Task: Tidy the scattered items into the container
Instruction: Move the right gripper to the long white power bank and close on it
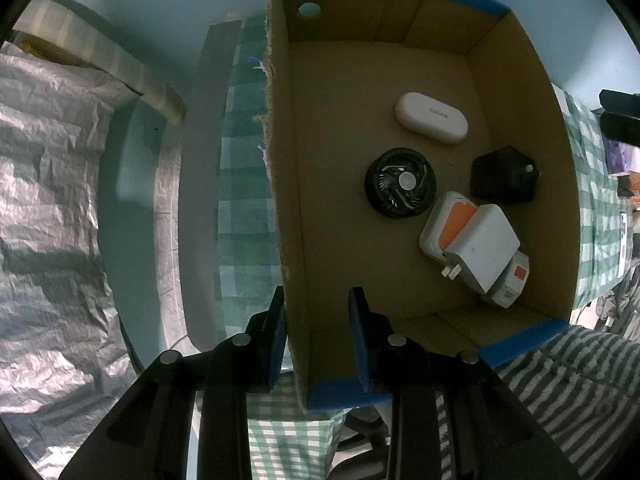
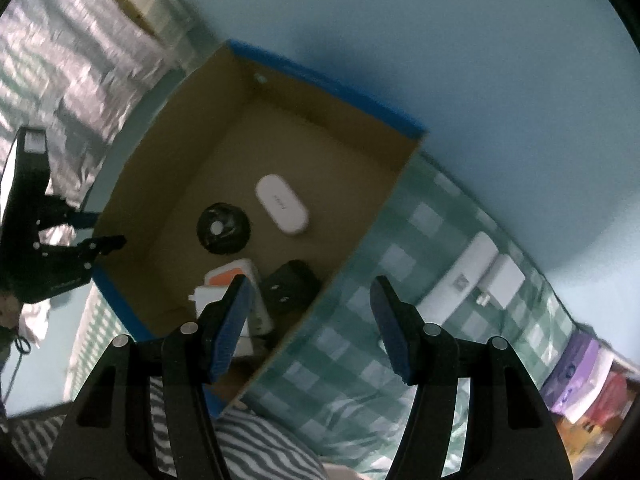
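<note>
Cardboard box (image 1: 432,80): the container, open-topped with blue-taped rims, standing on the checked cloth (image 2: 360,308); light and stiff but with thin walls that flex, so a hold on the wall near a corner looks best.
Left gripper (image 1: 316,336): its fingers straddle the box's near side wall, one outside and one inside; the gap looks wider than the wall, so whether the pads press it I cannot tell.
Right gripper (image 2: 310,320): jaws apart, nothing between them, above the box's edge and the cloth.
White power strip and adapter (image 2: 476,280): still outside, lying on the cloth just beside the box; hard, smooth plastic, probably light but slippery, best pinched across the narrow width.
Contents already in: white oval case (image 1: 432,118), black round fan (image 1: 400,188), black plug (image 1: 504,176), and a white charger (image 1: 484,252) lying on an orange-and-white pack (image 1: 452,220).
In the way: the box's side wall stands between the strip and the floor space; free room lies at the far end.
Surroundings: purple and red packets (image 2: 576,376) farther along the cloth; crinkled silver sheet (image 1: 48,184) beside the table.
</note>
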`<state>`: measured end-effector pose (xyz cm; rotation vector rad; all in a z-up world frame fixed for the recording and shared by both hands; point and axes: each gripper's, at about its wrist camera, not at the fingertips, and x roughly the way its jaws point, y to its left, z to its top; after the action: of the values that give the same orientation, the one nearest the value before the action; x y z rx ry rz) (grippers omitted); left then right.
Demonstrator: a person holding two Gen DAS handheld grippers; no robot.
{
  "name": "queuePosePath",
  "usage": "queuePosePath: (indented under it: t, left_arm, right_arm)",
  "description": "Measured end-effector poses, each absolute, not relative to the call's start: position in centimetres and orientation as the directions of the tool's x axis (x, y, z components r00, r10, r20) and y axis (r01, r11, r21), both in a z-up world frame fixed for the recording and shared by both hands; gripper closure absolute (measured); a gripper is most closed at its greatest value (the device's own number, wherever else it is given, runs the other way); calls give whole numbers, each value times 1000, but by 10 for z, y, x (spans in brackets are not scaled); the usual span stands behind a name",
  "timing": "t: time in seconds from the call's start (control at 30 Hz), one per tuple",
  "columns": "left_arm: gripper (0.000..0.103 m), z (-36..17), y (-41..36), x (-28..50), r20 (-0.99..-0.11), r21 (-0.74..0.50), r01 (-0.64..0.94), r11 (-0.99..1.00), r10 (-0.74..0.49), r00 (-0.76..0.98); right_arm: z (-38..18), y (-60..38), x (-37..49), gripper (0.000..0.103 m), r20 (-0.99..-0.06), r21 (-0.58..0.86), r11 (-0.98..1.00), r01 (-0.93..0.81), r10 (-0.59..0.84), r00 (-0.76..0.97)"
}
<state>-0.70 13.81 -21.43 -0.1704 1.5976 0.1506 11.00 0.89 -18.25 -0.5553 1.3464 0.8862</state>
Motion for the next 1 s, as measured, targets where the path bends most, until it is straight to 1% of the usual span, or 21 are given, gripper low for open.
queuePosePath:
  t: [0.23,0.57,0.8,0.9,1.0]
  left_arm:
    - [75,-212,137,-9,-999,-14,-205,979,-20,-27]
    - [75,-211,137,-11,-1000,-16,-207,978,-21,-21]
    - [75,-212,137,-12,-1000,-14,-208,978,-18,-19]
    - [75,-212,138,-11,-1000,-16,-213,977,-21,-19]
    - [75,-212,138,-10,-1000,-15,-214,977,-20,-19]
  right_arm:
    - [-198,-24,144,41,-981,135,687,-714,194,1]
    - [-249,-70,187,41,-992,117,809,-575,119,-34]
    - [-299,-93,214,41,-983,172,907,-384,136,-119]
    - [-316,-95,222,41,-976,200,924,-327,160,-146]
    - [-327,-94,225,41,-978,185,936,-299,148,-145]
